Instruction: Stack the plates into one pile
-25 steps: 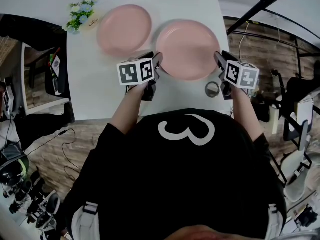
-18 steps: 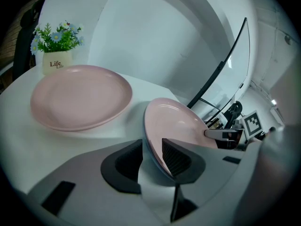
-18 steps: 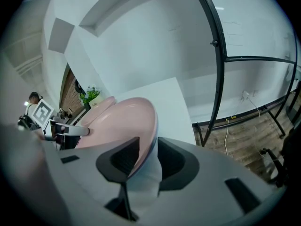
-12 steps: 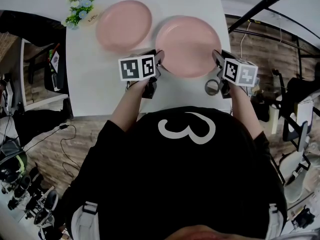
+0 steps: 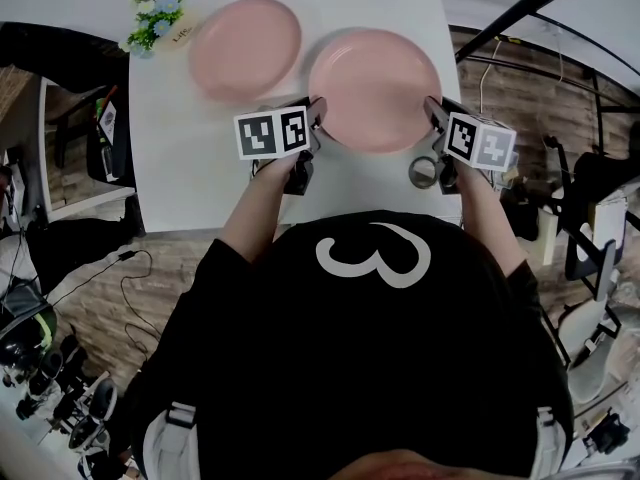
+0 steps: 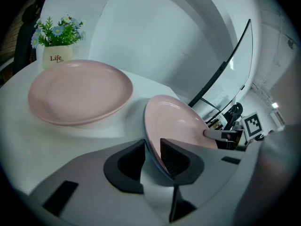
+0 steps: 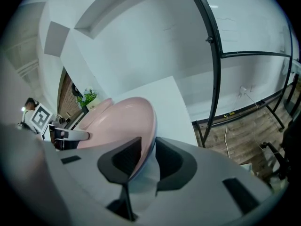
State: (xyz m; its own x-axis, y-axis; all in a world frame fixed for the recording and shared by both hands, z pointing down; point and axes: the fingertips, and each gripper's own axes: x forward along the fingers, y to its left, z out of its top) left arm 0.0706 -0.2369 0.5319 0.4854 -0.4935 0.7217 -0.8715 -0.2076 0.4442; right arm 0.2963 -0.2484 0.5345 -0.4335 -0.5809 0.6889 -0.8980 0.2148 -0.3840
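Two pink plates lie side by side on the white table [image 5: 180, 168]. The nearer plate [image 5: 375, 88] has a gripper on each side of it. My left gripper [image 5: 318, 120] is on its left rim; in the left gripper view the rim [image 6: 176, 121] runs between the jaws [image 6: 153, 142], which have just been closing and press on it. My right gripper [image 5: 430, 116] has likewise just been closing and is shut on the opposite rim [image 7: 117, 121] [image 7: 148, 145]. The other plate [image 5: 245, 48] [image 6: 80, 91] lies free, farther off to the left.
A small pot of flowers [image 5: 160, 18] [image 6: 56, 44] stands at the table's far left corner. A grey ring [image 5: 424, 171] lies by the right gripper near the front edge. A black metal frame [image 5: 520, 13] rises beyond the table's right side.
Both grippers stay at the two sides of the nearer plate. The whole head view has shifted slightly; nothing else has visibly moved.
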